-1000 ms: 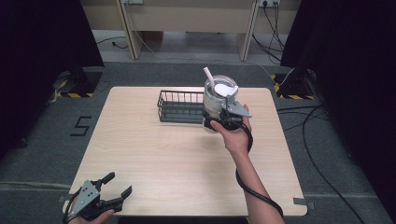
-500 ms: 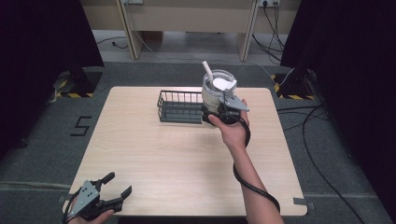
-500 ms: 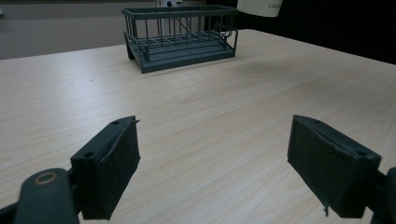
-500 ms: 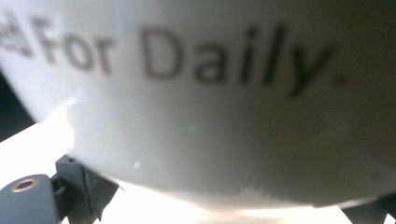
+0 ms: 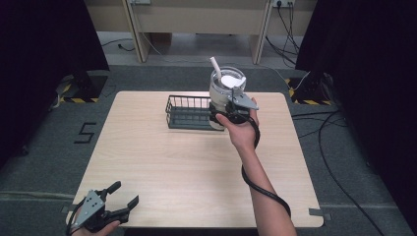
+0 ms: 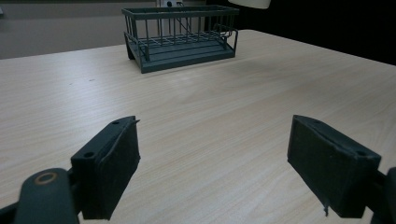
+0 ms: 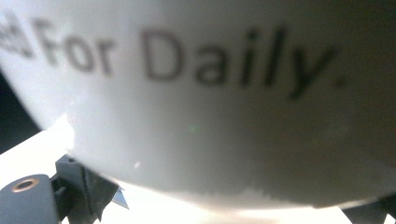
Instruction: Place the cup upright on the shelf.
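A white cup [image 5: 224,89] with a lid and a straw [image 5: 215,64] hangs in the air just right of the dark wire basket [image 5: 189,112] at the table's far side. My right gripper [image 5: 222,111] is shut on the cup's lower part. In the right gripper view the cup's wall [image 7: 210,93] sits right in front of the camera, printed "For Daily.", with the right gripper [image 7: 229,205] clamped on its base. My left gripper [image 5: 125,193] rests open at the table's near left corner, with nothing between the jaws of the left gripper [image 6: 215,158].
The basket [image 6: 180,35] stands far ahead of the left gripper across bare wooden table [image 5: 172,162]. Black curtains flank the table, and cables lie on the floor [image 5: 329,142] to the right.
My right gripper has lifted the cup higher and carried it slightly left, closer over the basket's right end. The left gripper has stayed put.
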`<state>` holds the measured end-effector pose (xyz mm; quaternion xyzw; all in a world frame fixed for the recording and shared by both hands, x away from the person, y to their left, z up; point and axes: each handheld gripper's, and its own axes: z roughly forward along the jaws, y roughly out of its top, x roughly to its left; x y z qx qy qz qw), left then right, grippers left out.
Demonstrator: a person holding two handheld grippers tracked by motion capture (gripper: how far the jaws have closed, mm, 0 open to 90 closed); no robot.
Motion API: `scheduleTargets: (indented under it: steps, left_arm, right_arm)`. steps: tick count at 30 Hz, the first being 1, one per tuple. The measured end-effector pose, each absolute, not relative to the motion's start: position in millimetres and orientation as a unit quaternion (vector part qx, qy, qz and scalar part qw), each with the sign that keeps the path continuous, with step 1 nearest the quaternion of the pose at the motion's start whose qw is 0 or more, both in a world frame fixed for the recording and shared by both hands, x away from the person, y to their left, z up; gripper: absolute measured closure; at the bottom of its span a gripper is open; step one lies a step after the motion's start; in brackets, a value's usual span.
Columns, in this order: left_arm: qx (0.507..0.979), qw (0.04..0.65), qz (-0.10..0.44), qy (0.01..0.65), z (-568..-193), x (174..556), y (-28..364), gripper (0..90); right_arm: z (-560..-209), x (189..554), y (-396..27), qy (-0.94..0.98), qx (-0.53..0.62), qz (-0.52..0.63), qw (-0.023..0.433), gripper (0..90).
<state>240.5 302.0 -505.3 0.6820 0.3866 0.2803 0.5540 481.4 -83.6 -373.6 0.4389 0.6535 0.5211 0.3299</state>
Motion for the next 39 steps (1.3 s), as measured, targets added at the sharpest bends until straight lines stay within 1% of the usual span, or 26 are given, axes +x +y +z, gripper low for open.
scheduleTargets:
  steps: [39]
  left_arm:
    - [0.680,0.553,0.278,0.393,-507,242,303,16.2]
  right_arm:
    - [-359,518,-61,0.647,0.438,0.525,0.338,10.1]
